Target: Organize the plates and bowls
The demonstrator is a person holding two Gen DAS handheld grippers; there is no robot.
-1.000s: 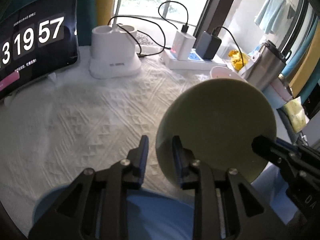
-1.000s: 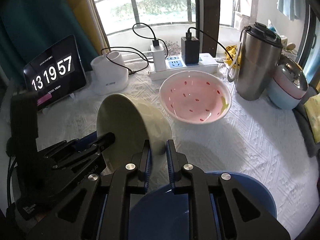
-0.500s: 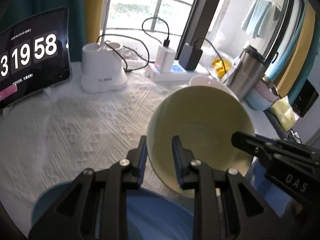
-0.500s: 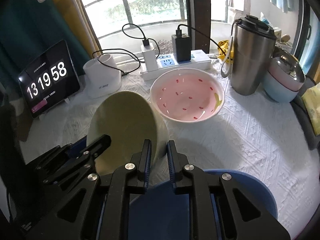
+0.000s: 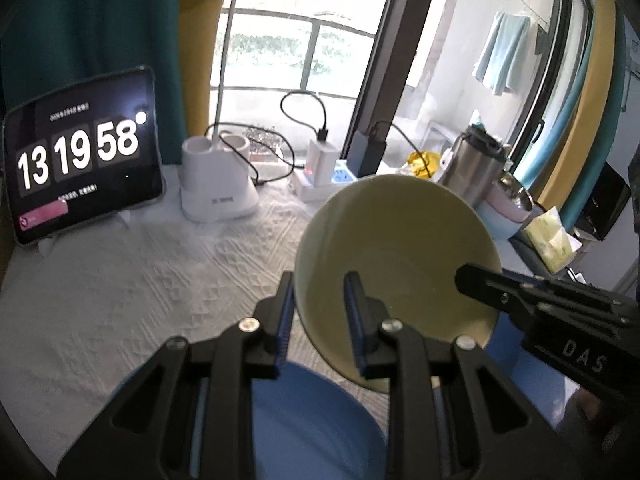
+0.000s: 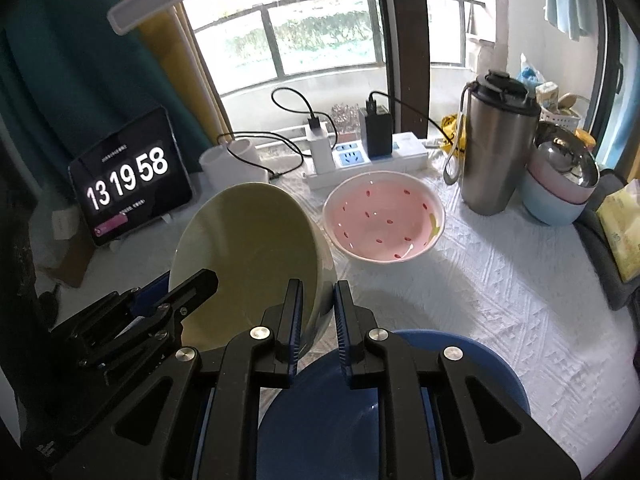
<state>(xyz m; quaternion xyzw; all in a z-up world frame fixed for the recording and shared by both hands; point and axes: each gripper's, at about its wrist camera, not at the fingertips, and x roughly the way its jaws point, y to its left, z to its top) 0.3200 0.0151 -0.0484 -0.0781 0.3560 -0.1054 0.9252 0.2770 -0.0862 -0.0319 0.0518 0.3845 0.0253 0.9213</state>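
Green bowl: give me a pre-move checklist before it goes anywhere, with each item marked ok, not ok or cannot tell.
1. Left gripper clamped on the green bowl rim: ok, one finger inside, one outside.
2. Right gripper clamped on the opposite rim: ok.
3. Bowl clear of the tablecloth: ok, it hangs tilted on edge between both grippers.
4. Pink bowl empty and upright, if it is the nesting target: ok.
5. Blue bowl below the grippers empty: ok as far as visible, partly hidden.
6. Steel flask clear of the path: cannot tell.
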